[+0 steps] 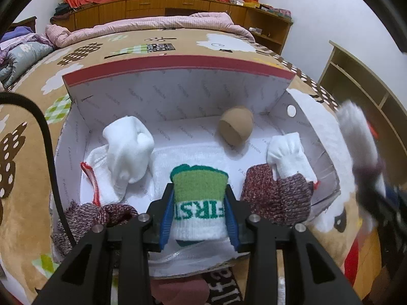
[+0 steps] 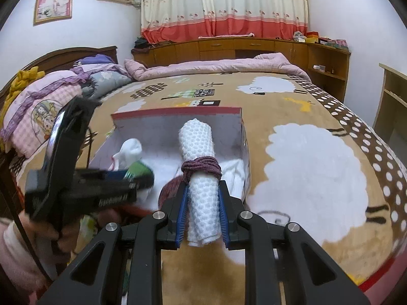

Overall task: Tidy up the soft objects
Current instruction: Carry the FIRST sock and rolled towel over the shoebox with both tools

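An open cardboard box [image 1: 175,86] with a white inside and a red rim lies on the bed. My left gripper [image 1: 199,198] is shut on a green-and-white wristband [image 1: 199,200] and holds it over the box's near side. In the box lie a white sock bundle [image 1: 127,150], a tan ball [image 1: 235,125], a white glove [image 1: 290,157] and maroon knit pieces [image 1: 277,198]. My right gripper [image 2: 203,203] is shut on a rolled white towel [image 2: 202,172] tied with a maroon band, just before the box [image 2: 178,119]. The left gripper also shows in the right wrist view [image 2: 137,178].
The box rests on a brown bedspread [image 2: 305,152] with white sheep shapes. Folded quilts [image 2: 51,96] are piled at the bed's left. A pink quilt [image 2: 216,64] lies along the far edge. Wooden cabinets [image 2: 254,48] stand behind, and a shelf [image 1: 361,86] stands at the right.
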Tool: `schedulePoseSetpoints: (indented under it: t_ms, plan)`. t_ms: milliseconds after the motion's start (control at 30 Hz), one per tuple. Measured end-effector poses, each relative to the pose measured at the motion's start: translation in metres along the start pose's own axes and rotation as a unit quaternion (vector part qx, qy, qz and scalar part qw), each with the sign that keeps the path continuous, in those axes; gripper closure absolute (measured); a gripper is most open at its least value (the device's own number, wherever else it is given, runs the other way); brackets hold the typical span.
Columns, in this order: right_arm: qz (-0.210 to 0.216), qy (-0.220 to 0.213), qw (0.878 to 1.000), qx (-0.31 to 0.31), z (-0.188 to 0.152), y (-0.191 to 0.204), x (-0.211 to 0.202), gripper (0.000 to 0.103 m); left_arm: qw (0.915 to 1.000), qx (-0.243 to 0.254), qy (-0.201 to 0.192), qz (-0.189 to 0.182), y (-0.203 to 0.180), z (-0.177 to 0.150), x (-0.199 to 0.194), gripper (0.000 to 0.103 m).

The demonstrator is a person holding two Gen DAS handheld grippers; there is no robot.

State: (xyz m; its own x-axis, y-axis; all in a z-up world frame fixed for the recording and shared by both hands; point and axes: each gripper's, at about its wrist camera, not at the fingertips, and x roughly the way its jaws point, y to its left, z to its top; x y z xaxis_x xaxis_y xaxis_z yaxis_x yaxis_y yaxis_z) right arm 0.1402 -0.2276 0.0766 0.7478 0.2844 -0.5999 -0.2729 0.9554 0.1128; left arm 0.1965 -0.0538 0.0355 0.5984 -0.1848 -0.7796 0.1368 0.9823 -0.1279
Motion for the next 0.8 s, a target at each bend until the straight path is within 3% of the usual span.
schedulePoseSetpoints:
  t_ms: [333, 800]
  plan:
    - [-0.019, 0.019, 1.0, 0.01, 0.024, -0.005, 0.05, 0.08, 1.0, 0.004, -0.001, 0.009, -0.001, -0.005, 0.006, 0.065]
    - [-0.035, 0.052, 0.998, 0.023, 0.028, -0.015, 0.096, 0.08, 1.0, 0.002, -0.002, 0.009, -0.001, -0.007, 0.007, 0.064]
